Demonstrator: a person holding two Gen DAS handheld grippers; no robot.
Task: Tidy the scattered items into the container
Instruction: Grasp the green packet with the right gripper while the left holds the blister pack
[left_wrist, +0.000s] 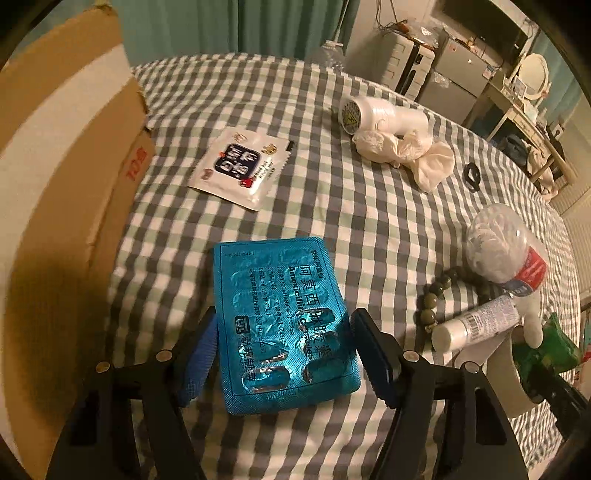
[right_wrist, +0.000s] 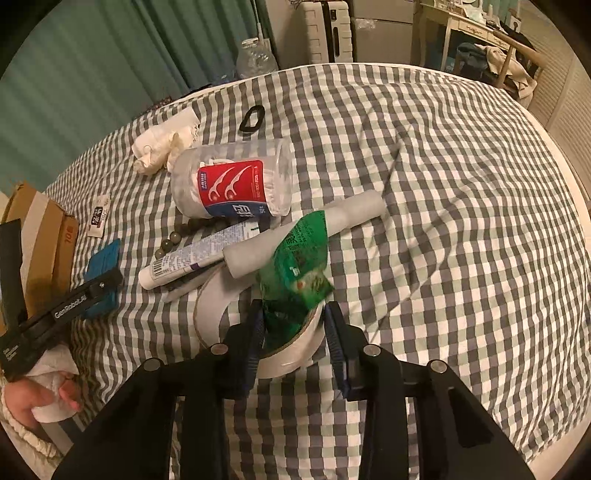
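Note:
A blue blister pack of capsules (left_wrist: 280, 325) lies flat on the checked bedspread. My left gripper (left_wrist: 286, 314) stands open astride it, its pads right at the pack's long edges. The cardboard box (left_wrist: 74, 155) sits just left of it. In the right wrist view my right gripper (right_wrist: 293, 308) is shut on the lower end of a green packet (right_wrist: 295, 266). The rim of a white tape roll (right_wrist: 210, 306) is also caught between the jaws. The left finger sits inside the ring and the right finger outside it.
A floss-pick jar (right_wrist: 232, 181), a white tube (right_wrist: 192, 258), green beads (left_wrist: 436, 299) and a white cylinder (right_wrist: 306, 229) crowd behind the packet. Farther off lie a white sachet (left_wrist: 240, 166), a white handheld device (left_wrist: 380, 110), crumpled tissue (left_wrist: 406, 151) and a black hair tie (left_wrist: 472, 175).

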